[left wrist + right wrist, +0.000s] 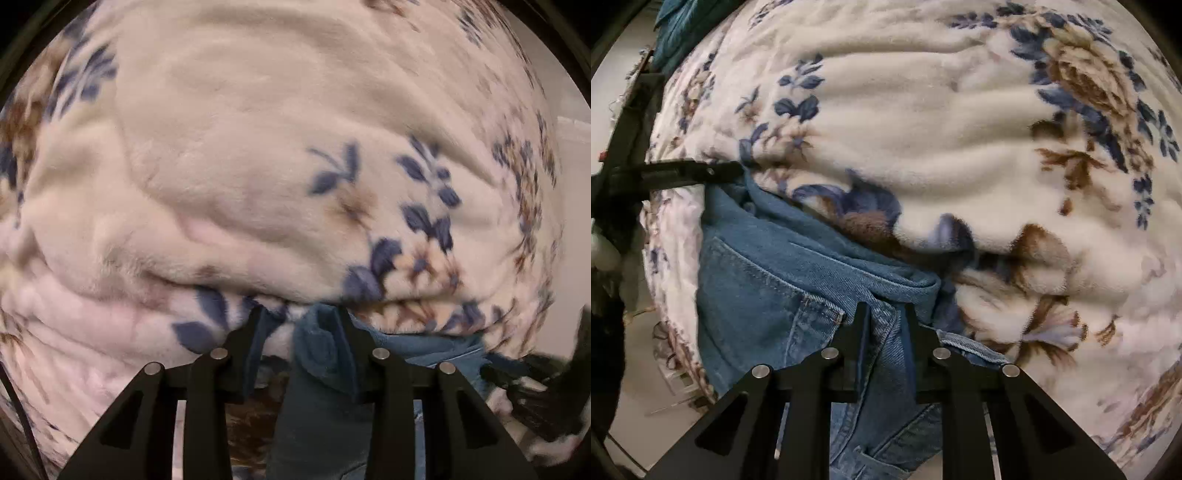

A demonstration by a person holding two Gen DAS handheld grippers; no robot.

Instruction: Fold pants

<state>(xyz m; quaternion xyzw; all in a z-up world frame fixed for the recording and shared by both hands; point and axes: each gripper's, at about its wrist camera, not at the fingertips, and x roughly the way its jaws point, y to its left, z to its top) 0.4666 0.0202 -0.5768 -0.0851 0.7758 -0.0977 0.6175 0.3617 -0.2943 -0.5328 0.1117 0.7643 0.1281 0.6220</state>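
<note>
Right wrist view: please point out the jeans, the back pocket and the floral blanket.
jeans [812, 258], right wrist view, on the folded denim near the waistband.
back pocket [750, 302], right wrist view, on the pocket's face.
floral blanket [923, 129], right wrist view, on a plain cream area.

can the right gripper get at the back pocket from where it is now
Probably not yet: the right gripper is shut on a jeans fold. The back pocket lies bare just to its left, nothing covering it, so letting go first should free the way.
</note>
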